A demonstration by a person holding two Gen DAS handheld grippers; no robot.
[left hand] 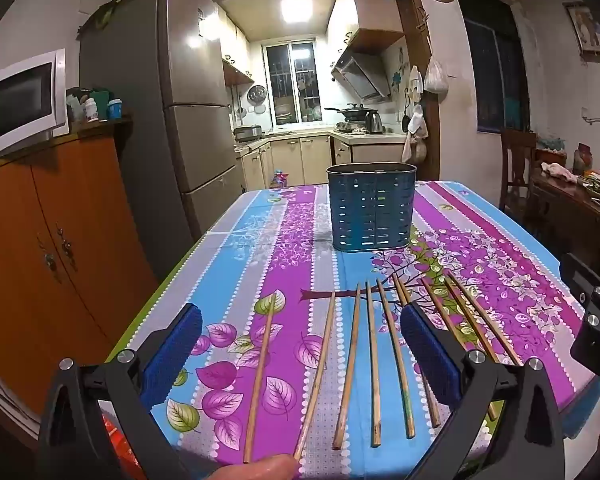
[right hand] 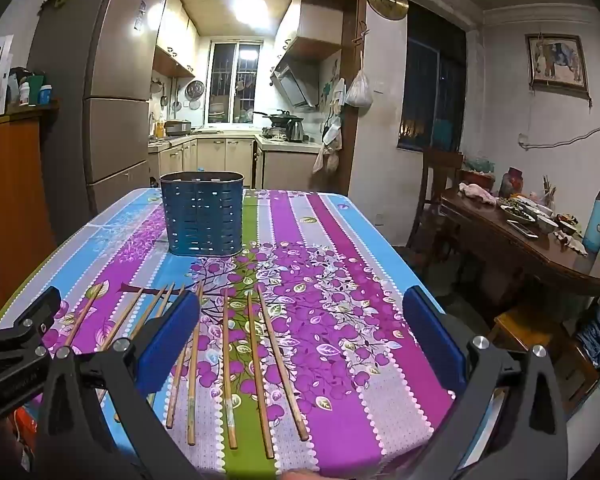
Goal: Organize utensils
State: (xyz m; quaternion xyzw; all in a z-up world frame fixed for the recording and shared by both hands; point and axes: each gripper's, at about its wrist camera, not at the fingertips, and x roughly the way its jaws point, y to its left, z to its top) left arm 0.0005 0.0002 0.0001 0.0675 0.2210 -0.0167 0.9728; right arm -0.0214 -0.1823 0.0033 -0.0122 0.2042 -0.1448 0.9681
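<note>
Several wooden chopsticks [left hand: 355, 364] lie in a row on the flowered tablecloth near the table's front edge; they also show in the right wrist view [right hand: 228, 364]. A blue perforated utensil holder [left hand: 371, 206] stands upright and empty farther back at mid-table, and appears in the right wrist view [right hand: 202, 214]. My left gripper [left hand: 300, 352] is open, hovering above the left chopsticks. My right gripper [right hand: 312, 344] is open above the right chopsticks and the bare cloth. Neither holds anything.
The table [right hand: 380, 280] carries a purple and blue cloth. An orange cabinet [left hand: 40, 240] with a microwave [left hand: 16, 104] and a fridge [left hand: 188, 112] stand left. A wooden side table [right hand: 540, 240] with dishes and a chair stands right.
</note>
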